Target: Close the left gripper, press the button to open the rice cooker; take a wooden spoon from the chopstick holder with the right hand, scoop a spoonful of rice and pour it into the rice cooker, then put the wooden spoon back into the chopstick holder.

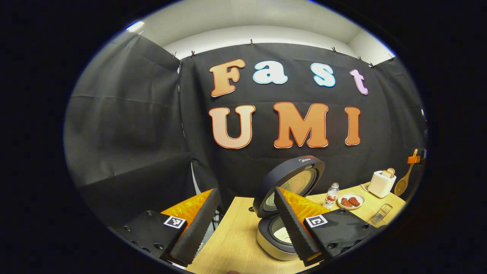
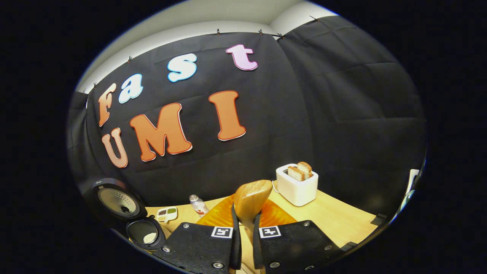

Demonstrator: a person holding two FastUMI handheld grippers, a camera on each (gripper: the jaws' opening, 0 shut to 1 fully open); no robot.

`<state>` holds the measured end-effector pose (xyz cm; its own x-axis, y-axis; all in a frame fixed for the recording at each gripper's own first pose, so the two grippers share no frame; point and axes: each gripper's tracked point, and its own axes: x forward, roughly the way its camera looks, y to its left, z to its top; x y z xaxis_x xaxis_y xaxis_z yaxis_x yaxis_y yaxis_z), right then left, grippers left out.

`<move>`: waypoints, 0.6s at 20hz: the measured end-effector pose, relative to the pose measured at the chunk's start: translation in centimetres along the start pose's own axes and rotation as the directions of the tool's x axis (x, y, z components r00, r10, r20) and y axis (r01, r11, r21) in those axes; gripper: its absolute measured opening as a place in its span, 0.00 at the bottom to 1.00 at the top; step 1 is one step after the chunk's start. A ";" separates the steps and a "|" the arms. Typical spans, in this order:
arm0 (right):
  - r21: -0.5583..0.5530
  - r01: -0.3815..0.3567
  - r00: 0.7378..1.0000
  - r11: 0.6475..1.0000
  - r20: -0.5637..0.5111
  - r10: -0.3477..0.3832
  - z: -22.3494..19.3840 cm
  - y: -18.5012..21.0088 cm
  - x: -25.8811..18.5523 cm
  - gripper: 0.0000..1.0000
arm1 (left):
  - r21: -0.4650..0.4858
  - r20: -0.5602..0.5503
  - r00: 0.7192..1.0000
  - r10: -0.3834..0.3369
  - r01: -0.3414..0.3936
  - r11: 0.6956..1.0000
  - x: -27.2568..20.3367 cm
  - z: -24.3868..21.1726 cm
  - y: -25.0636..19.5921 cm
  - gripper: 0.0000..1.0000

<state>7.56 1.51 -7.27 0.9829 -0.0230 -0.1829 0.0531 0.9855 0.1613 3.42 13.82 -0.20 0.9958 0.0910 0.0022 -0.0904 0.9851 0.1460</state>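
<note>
Pinching wooden spoon [image 2: 252, 201] in right gripper [image 2: 243, 228], left gripper [image 1: 243, 224] spread, risking slip missing chopstick holder [image 1: 381, 213] beside open rice cooker [image 1: 283, 213].

Left gripper [image 1: 243, 224] hangs with fingers spread wide above the wooden table [image 1: 232, 243]. Rice cooker [image 1: 283, 207] stands open, lid up, rice inside. Far right, a wooden spoon [image 1: 402, 182] beside the toaster [image 1: 381, 183].

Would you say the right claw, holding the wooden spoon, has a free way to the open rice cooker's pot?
Probably yes. The rice cooker stands with its lid up and the pot uncovered, and nothing lies between it and the right claw, shut on the wooden spoon. The left claw hovers near it, though.
</note>
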 end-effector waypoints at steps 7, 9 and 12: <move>0.063 0.005 0.998 0.998 -0.067 -0.001 -4.6 -3.9 2.4 0.11 | 0.035 -0.016 0.998 0.058 -0.058 0.998 -0.5 0.1 -0.9 0.98; 0.076 0.007 0.997 0.997 -0.080 -0.001 -6.2 -4.9 3.4 0.11 | 0.036 -0.015 0.997 0.073 -0.073 0.997 -0.7 0.2 -1.5 1.00; 0.086 0.008 0.993 0.996 -0.117 0.002 -9.0 -6.1 5.0 0.11 | 0.021 -0.022 0.996 0.084 -0.083 0.996 -0.8 0.1 -2.6 0.94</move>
<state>10.51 -3.12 -17.92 0.9555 -0.0012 -0.2951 0.0761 0.9672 0.2424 2.90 11.22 -0.49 0.9843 0.1763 -0.0072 -0.1727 0.9710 0.1656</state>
